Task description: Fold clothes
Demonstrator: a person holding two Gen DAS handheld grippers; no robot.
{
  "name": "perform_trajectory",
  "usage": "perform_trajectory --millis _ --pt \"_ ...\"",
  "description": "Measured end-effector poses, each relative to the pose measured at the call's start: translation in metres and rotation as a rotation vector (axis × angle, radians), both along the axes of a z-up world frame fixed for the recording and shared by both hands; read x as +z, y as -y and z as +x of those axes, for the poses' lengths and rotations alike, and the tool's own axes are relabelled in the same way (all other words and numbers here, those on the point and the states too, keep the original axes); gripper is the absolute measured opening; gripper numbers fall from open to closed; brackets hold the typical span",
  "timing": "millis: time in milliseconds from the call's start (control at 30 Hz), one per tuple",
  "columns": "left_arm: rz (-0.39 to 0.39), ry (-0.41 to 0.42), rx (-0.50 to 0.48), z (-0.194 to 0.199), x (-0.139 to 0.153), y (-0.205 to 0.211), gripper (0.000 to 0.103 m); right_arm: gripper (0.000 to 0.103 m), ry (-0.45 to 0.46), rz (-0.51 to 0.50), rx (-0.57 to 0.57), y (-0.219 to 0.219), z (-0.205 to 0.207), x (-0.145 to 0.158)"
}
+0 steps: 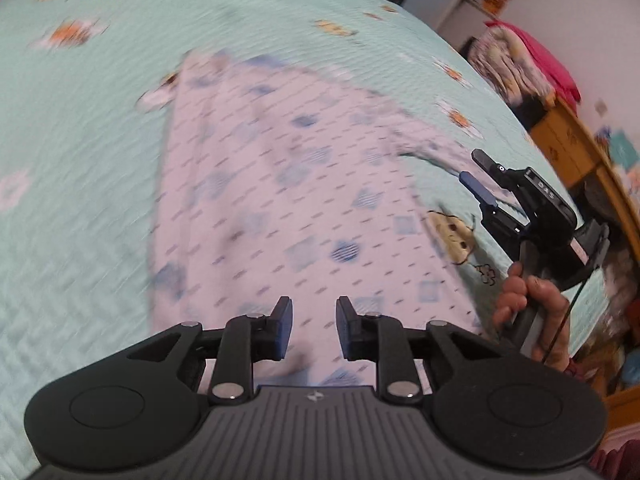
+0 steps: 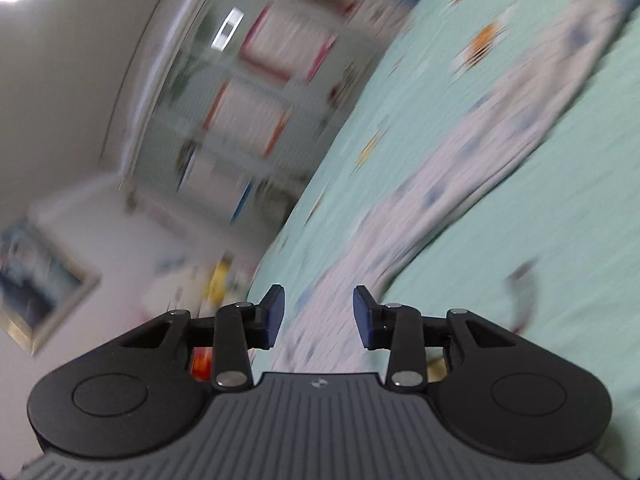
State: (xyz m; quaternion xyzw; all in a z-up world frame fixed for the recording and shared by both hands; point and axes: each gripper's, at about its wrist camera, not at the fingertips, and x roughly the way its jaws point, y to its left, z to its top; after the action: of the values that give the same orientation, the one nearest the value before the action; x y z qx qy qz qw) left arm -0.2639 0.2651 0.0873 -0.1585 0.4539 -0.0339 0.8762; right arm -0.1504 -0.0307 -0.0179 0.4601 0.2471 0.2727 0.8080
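Garment (image 1: 304, 184): white cloth, blue-patterned, lay spread flat on mint bedspread (image 1: 80, 160), blurred. Nearest, above garment's near edge: left gripper (image 1: 314, 330), jaws parted, nothing between pads, cloth merely behind gap. Right of garment, over its right edge: right gripper (image 1: 478, 178), hand-held (image 1: 532, 312), jaws likewise parted and empty; same seen in its own view (image 2: 319, 318). Beyond garment, far right: wooden bedframe (image 1: 568, 148), heaped pink clothing (image 1: 528, 64). Farther off: shelving (image 2: 248, 92), blurred.
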Motion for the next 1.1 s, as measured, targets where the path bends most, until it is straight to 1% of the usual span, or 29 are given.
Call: perform_trajectory --millis 33,67,100,133,200,233,367,400,467,533,600,700,767,833,900,1000,1033,1100 --pt "0.039 0.0 -0.018 0.01 0.001 0.012 0.032 0.04 0.002 -0.008 -0.019 0.007 0.003 0.0" --pt "0.077 0.0 -0.036 0.02 0.002 0.025 0.034 0.04 0.011 -0.043 -0.023 0.008 0.005 0.003" --pt "0.112 -0.01 -0.043 0.032 0.001 0.035 0.037 0.04 0.021 -0.099 -0.023 0.008 0.006 0.007" --pt "0.147 -0.021 -0.049 0.043 -0.001 0.045 0.037 0.04 0.031 -0.125 -0.008 0.003 0.007 0.01" --pt "0.181 -0.045 -0.056 0.065 -0.006 0.061 0.038 0.04 0.052 -0.173 0.024 -0.007 0.008 0.016" --pt "0.191 -0.055 -0.065 0.077 -0.009 0.068 0.038 0.04 0.059 -0.16 0.05 -0.011 0.009 0.017" --pt "0.225 -0.073 -0.077 0.115 -0.023 0.087 0.041 0.04 0.044 -0.139 0.083 -0.004 0.014 0.016" --pt "0.232 -0.079 -0.078 0.124 -0.027 0.091 0.042 0.04 0.031 -0.148 0.08 0.0 0.017 0.015" --pt "0.23 -0.119 -0.082 0.134 -0.036 0.1 0.042 0.04 -0.021 -0.175 0.036 0.01 0.019 0.01" --pt "0.227 -0.16 -0.085 0.143 -0.045 0.11 0.041 0.04 -0.041 -0.192 -0.017 0.022 0.02 0.006" --pt "0.266 -0.128 -0.132 0.144 -0.041 0.125 0.041 0.04 -0.044 -0.181 -0.067 0.036 0.018 0.004" --pt "0.317 -0.073 -0.2 0.152 -0.03 0.152 0.043 0.041 -0.049 -0.105 -0.198 0.059 0.013 -0.001" --pt "0.364 -0.028 -0.246 0.162 -0.023 0.174 0.043 0.041 -0.04 -0.069 -0.346 0.078 0.001 -0.003" --pt "0.424 0.03 -0.297 0.174 -0.017 0.201 0.044 0.049 -0.027 -0.051 -0.488 0.097 -0.012 -0.003" --pt "0.494 0.109 -0.366 0.183 -0.014 0.232 0.045 0.051 -0.018 -0.038 -0.61 0.114 -0.02 -0.004" --pt "0.617 0.217 -0.485 0.194 -0.02 0.282 0.055 0.054 -0.028 -0.014 -0.734 0.139 -0.03 -0.012" --pt "0.645 0.246 -0.519 0.197 -0.024 0.296 0.055 0.054 -0.04 -0.004 -0.761 0.146 -0.032 -0.017" --pt "0.675 0.288 -0.58 0.2 -0.031 0.321 0.056 0.054 -0.07 0.024 -0.807 0.157 -0.033 -0.028"
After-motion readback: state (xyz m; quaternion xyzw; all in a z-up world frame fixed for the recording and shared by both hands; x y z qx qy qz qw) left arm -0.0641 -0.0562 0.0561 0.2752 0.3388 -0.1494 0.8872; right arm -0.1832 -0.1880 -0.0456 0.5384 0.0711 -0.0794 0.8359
